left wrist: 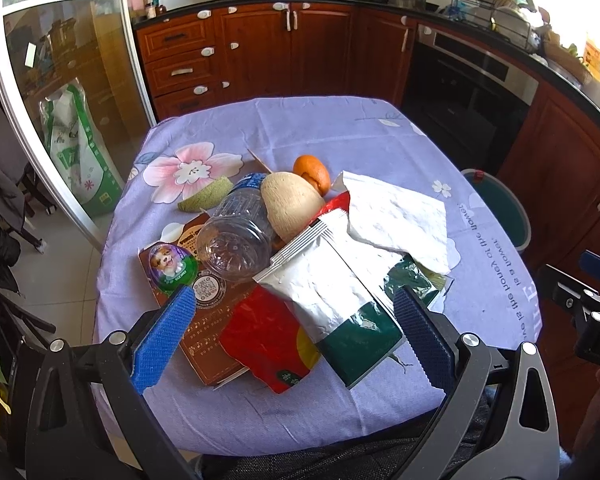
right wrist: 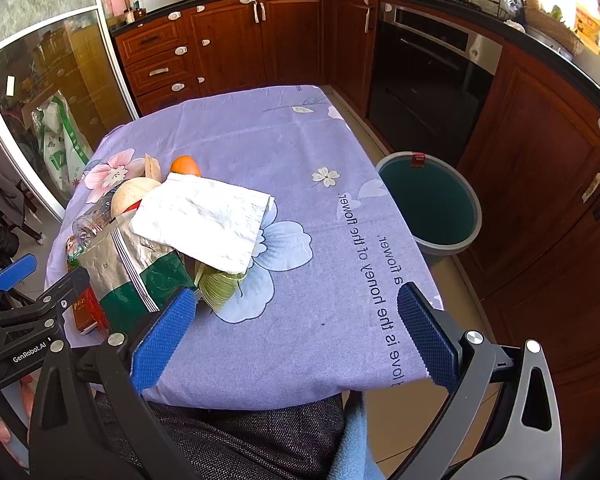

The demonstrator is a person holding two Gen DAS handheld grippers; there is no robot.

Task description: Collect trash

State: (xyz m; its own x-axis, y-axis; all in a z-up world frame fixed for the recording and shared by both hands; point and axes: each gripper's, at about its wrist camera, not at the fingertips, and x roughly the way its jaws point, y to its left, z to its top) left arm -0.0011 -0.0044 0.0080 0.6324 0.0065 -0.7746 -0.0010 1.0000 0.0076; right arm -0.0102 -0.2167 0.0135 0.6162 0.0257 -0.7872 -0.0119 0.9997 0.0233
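Note:
A heap of trash lies on the table with the purple flowered cloth [left wrist: 300, 128]: a clear plastic bottle [left wrist: 236, 236], a silver and green snack bag [left wrist: 332, 300], a red wrapper [left wrist: 268, 336], a white paper towel [left wrist: 396, 216], melon rind [left wrist: 290, 204], an orange peel [left wrist: 312, 172] and a brown carton [left wrist: 216, 328]. My left gripper [left wrist: 292, 332] hovers open just in front of the heap, its fingers either side of the bags. My right gripper [right wrist: 296, 332] is open over bare cloth, right of the paper towel [right wrist: 204, 220]. A grey bin [right wrist: 432, 204] with a green liner stands on the floor to the right.
Red-brown kitchen cabinets [left wrist: 260, 52] and a black oven [right wrist: 424, 80] run behind and to the right of the table. A glass sliding door [left wrist: 60, 100] is at the left. A green rind slice [left wrist: 206, 200] lies apart from the heap. A person's dark lap shows below.

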